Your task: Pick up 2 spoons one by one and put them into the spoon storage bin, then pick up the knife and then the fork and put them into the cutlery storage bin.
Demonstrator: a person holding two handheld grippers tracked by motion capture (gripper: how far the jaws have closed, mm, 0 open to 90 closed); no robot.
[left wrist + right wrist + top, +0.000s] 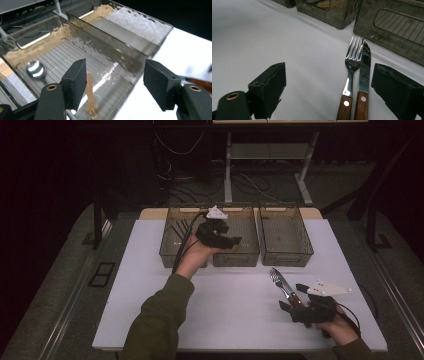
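My left gripper (232,241) (115,82) hovers open over the middle smoky bin (247,259). A spoon's shiny bowl (36,70) lies on that bin's ribbed floor. A blurred wooden utensil handle (90,92) stands between the jaws, close beside the left pad; no pad presses it. At the front right, a fork (276,279) (351,62) and a knife (365,65), both wooden-handled, lie side by side on the white table. My right gripper (292,296) (329,82) sits open at their handles, which are nearer its right jaw.
Three smoky plastic bins stand in a row at the back of the white table (225,305); the left bin (167,251) holds dark utensils, the right bin (286,257) looks bare. Table legs and cables lie beyond. A green-sleeved forearm crosses the table's middle left.
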